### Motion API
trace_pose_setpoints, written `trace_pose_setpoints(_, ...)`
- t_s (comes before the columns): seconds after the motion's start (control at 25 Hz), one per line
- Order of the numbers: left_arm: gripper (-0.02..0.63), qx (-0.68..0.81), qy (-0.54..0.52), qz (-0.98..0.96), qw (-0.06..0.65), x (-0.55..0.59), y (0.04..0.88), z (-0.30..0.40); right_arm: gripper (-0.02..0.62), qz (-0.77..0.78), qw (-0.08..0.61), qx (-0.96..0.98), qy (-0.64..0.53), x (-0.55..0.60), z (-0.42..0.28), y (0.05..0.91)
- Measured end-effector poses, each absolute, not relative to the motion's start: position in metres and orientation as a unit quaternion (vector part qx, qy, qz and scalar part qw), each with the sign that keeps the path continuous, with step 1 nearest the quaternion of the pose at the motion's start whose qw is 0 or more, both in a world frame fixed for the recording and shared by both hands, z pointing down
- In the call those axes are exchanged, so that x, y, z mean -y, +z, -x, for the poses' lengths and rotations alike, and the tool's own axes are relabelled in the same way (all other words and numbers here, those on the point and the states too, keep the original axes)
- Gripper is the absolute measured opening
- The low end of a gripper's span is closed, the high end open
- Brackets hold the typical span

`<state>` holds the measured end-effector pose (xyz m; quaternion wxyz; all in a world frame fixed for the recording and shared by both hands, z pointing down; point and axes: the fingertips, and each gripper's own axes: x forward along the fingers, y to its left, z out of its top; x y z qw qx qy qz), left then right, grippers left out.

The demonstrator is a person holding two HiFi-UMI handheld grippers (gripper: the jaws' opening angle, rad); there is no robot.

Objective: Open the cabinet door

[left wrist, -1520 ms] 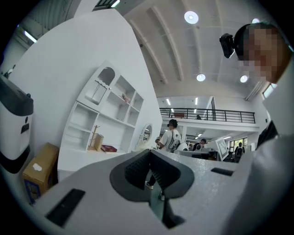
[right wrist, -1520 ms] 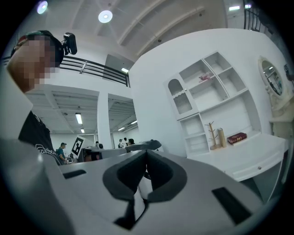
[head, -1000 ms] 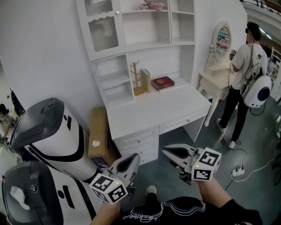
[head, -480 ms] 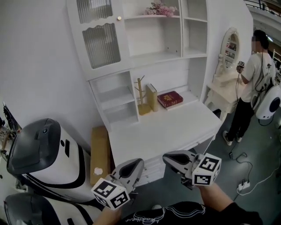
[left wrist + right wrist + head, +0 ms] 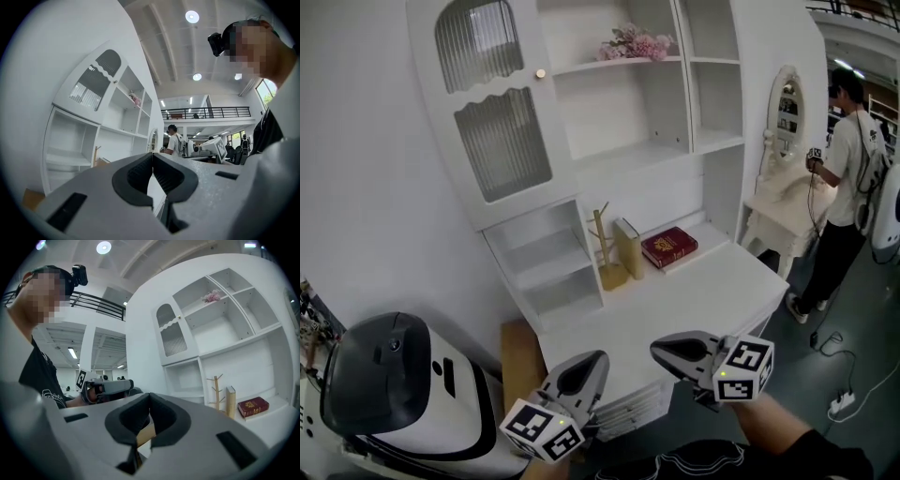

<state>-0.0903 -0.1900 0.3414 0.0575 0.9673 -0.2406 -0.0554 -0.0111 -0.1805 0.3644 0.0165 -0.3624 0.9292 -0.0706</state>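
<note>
While the left tool [image 5: 586, 363] and right tool [image 5: 663, 349] hang closed, empty — a desk [image 5: 694, 295] juts beneath the cabinet door [image 5: 492, 141].

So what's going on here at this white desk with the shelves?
A person stands in front of the white desk with a tool in each hand. The left tool and the right tool are both shut and empty, held level over the desk's near edge. The cabinet door at the upper left, with ribbed glass and a small gold knob, is closed, and neither tool touches it. Another person stands at the right by a dressing table.
</note>
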Motion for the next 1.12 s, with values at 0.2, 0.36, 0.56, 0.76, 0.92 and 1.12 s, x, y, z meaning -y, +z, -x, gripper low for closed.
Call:
trace_pose_setpoints(0.2,0.005,0.247,-0.058,-0.966,0.04,0.219,0.34,0.085,0.006,0.366,0.018,-0.929,-0.061,0.208,0.002,0.358)
trace_pose_setpoints(0.36,0.006,0.262,-0.061,-0.962,0.035,0.25,0.334,0.079,0.006,0.358,0.019,-0.932,-0.05,0.238,-0.007,0.349)
trace_pose_setpoints(0.56,0.006,0.274,-0.056,-0.96,0.018,0.29,0.321,0.06,0.006,0.335,0.025,-0.941,-0.032,0.28,-0.02,0.332)
trace_pose_setpoints(0.76,0.008,0.297,-0.064,-0.953,-0.008,0.336,0.291,0.045,0.006,0.313,0.032,-0.949,-0.013,0.327,-0.036,0.31)
trace_pose_setpoints(0.92,0.008,0.304,-0.064,-0.95,-0.025,0.366,0.272,0.03,0.006,0.301,0.028,-0.953,0.001,0.359,-0.051,0.294)
trace_pose_setpoints(1.12,0.016,0.32,-0.059,-0.943,-0.07,0.395,0.239,0.015,0.006,0.279,0.021,-0.96,0.021,0.383,-0.062,0.276)
